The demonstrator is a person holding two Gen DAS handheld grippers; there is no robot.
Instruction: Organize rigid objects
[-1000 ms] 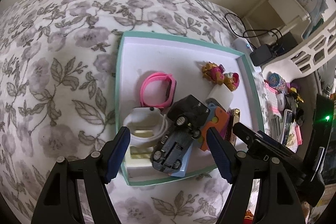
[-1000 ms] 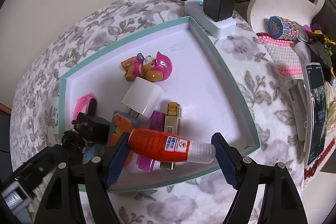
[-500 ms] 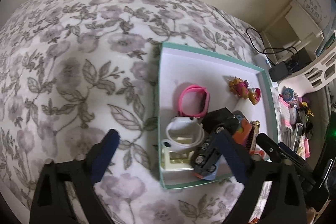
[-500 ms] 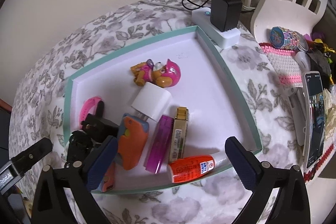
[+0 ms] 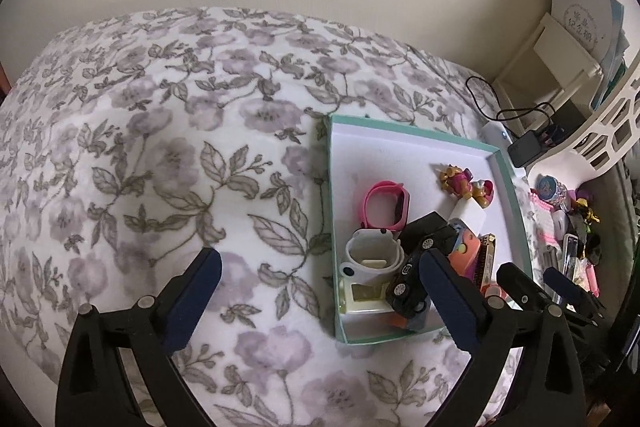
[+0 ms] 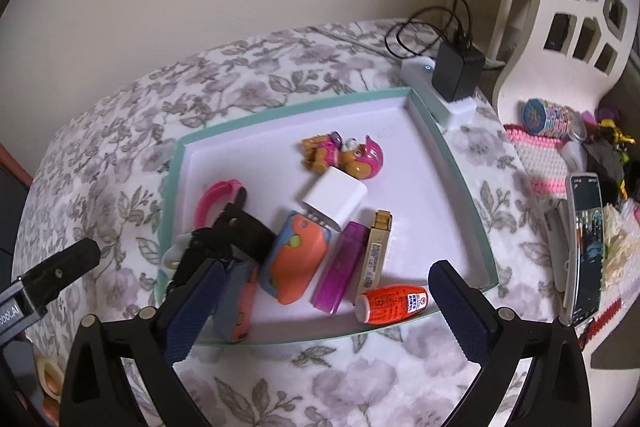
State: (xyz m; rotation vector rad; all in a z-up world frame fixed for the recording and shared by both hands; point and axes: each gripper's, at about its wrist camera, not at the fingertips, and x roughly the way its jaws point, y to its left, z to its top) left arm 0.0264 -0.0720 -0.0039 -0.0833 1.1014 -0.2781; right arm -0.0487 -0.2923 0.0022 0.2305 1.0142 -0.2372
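Your right tongs [image 6: 324, 303] hang open and empty just short of the tray [image 6: 460, 163]; orange bottle [image 6: 394, 303] lies crosswise between them, left tongs [image 5: 320, 301] open, farther off.

Floral blanket [image 5: 168, 163], black charger [image 6: 456, 71] on white power strip [image 6: 440, 99], phone [image 6: 586, 243].

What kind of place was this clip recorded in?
Most likely a lived-in room at home, perhaps a child's bedroom. A floral blanket covers the surface under the teal-rimmed tray of toys, a phone lies beside it, and a charger sits in a power strip against the wall.
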